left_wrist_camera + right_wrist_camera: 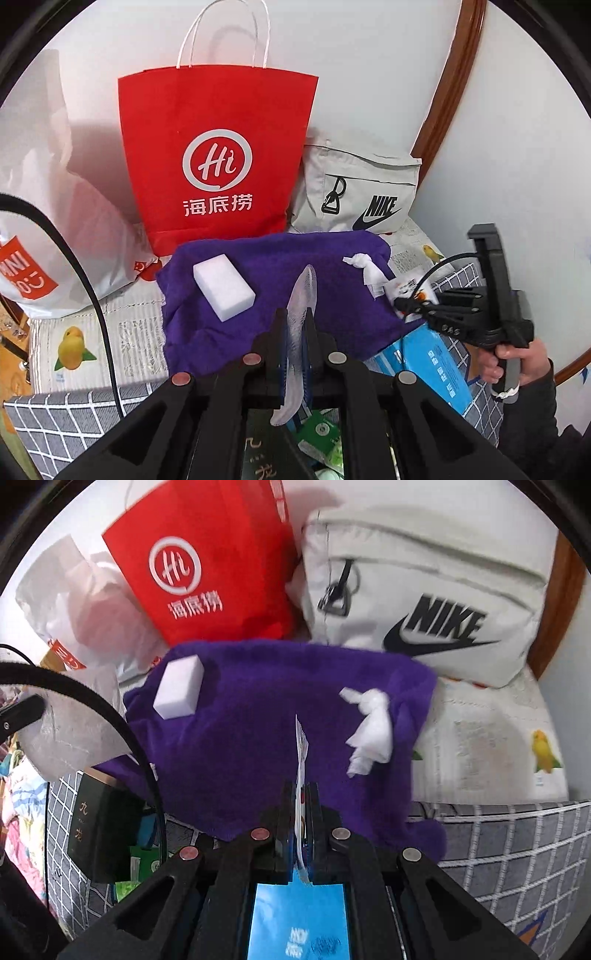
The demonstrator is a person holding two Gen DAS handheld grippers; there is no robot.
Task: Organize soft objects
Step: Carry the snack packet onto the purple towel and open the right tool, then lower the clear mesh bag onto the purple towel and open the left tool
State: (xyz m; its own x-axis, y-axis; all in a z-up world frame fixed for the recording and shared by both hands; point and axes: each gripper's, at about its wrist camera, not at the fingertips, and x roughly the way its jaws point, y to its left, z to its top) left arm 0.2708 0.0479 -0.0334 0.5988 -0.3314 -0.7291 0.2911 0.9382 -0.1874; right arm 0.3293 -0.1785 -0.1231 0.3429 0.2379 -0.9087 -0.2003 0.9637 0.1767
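On the purple fleece cloth (280, 291) lie a white foam block (224, 288) and a knotted white tissue (369, 273); the left hand-held gripper (295, 325) pinches a translucent mesh strip (303, 295), the right hand-held gripper (301, 794) a thin printed packet (301, 753).

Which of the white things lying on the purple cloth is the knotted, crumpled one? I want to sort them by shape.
The knotted tissue at the right side of the purple cloth is. The other, the white sponge block on the left, is a smooth rectangular brick.

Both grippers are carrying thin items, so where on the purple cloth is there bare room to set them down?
The purple fleece cloth is bare between the white foam block and the knotted white tissue. The back is crowded by the red paper bag and grey Nike pouch.
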